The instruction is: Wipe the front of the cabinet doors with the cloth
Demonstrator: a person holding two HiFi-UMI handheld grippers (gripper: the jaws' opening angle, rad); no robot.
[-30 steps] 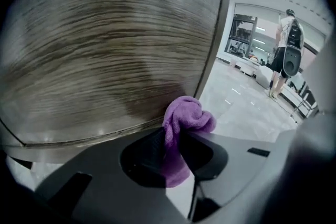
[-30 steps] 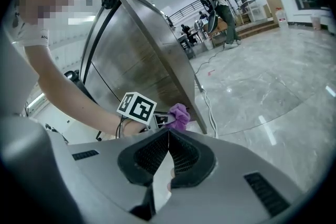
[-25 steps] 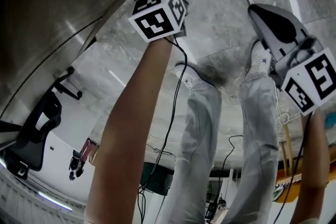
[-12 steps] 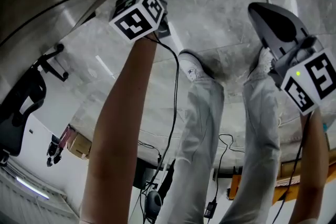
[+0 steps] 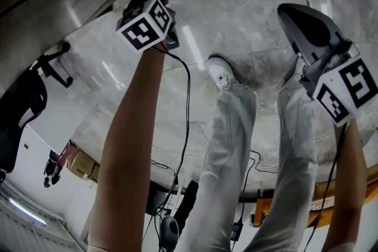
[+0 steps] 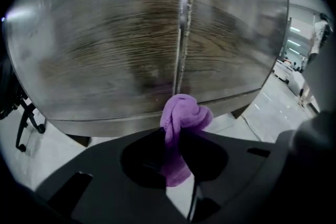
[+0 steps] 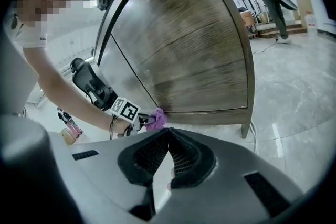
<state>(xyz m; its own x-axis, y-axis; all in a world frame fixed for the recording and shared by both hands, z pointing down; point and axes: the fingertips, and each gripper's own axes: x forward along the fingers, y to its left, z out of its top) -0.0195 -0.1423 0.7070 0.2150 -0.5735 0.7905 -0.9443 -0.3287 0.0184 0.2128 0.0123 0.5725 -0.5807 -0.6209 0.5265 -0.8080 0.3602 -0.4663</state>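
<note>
Clamps purple cloth in left tool at bottom edge of cabinet doors; holds right tool closed, empty.

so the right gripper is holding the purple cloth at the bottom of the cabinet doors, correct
Not quite: the left gripper holds the purple cloth at the bottom of the cabinet doors. The left gripper view shows it pinched there; the right gripper is shut on nothing.

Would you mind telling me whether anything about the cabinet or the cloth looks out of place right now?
Nothing stands out. The brown wooden cabinet doors sit shut, and the purple cloth is bunched in the left gripper's jaws by their lower edge.
</note>
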